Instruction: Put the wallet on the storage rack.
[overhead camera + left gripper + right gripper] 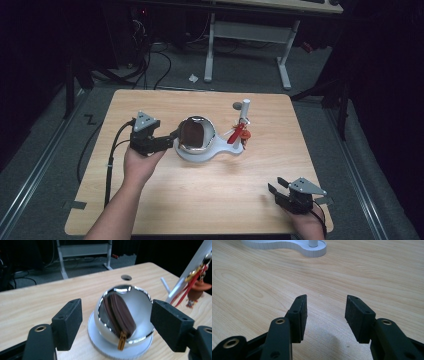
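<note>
A shiny metal bowl [196, 134] [140, 305] sits tilted on a white base [220, 154] [112, 352] at the middle of the wooden table [200, 200]. Inside it lies a brown zip pouch [191, 133] [118, 315] with a tan zipper pull [122, 340]. A grey pole [244, 112] [192, 267] rises from the base's right end, and a red tasselled charm [237, 134] [197, 290] hangs from it. My left gripper [175, 140] [117, 308] is open just left of the bowl, its jaws wide and apart from the rim. At the near right, my right gripper [277, 186] [325, 305] rests open over bare wood.
A small round hole [237, 106] [126, 277] sits in the tabletop behind the bowl. The base's edge [287, 245] lies well ahead of the right gripper. Beyond the table stand a white desk frame [285, 65] and cables on the grey floor.
</note>
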The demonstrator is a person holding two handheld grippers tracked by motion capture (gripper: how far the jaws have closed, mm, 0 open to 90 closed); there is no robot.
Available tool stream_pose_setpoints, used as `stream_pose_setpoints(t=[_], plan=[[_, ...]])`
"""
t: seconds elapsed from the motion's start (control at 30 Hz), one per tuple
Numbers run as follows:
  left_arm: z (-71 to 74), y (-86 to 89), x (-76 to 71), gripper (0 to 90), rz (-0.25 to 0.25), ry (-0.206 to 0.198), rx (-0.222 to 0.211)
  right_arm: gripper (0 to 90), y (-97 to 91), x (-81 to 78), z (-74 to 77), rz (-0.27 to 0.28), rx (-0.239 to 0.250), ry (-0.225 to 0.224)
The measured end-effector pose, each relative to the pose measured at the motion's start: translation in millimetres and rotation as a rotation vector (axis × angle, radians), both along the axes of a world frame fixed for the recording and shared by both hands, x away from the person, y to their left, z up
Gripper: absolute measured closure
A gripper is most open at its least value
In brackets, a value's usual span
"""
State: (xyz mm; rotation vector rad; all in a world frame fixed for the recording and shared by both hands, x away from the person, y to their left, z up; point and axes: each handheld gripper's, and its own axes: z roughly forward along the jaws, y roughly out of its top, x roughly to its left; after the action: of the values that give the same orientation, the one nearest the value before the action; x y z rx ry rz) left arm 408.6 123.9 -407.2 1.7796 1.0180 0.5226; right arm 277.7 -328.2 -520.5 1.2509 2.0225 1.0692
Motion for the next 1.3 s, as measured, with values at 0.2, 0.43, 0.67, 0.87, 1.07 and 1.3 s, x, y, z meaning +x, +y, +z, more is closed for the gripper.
stream_pose_setpoints(t=[0.2, 0.43, 0.67, 0.87, 1.07, 1.3], plan=[[-34.8, 10.7, -7.2, 24.8, -0.008, 0.059, 0.022, 52.9, 0.1, 0.2, -1.0, -0.001, -0.002, 0.005], [-76.4, 26.2, -23.1, 24.8, -0.014, 0.129, 0.041, 52.9, 2.3, 0.5, -2.3, 0.001, -0.010, 0.010], [-113.2, 44.6, -53.2, 24.9, -0.034, 0.181, 0.111, 52.9, 5.4, 0.8, -3.9, 0.000, -0.019, 0.017], [-117.9, 67.7, -99.0, 25.4, -0.080, 0.207, 0.145, 52.7, 5.1, -1.1, -2.1, -0.013, -0.028, 0.009], [-120.7, 81.0, -98.5, 25.5, -0.054, 0.209, 0.116, 52.7, 1.5, 1.7, -2.4, -0.052, -0.024, 0.017], [-120.4, 84.3, -95.9, 25.5, -0.057, 0.204, 0.084, 52.5, -0.7, 1.4, -2.6, -0.077, -0.030, 0.017]])
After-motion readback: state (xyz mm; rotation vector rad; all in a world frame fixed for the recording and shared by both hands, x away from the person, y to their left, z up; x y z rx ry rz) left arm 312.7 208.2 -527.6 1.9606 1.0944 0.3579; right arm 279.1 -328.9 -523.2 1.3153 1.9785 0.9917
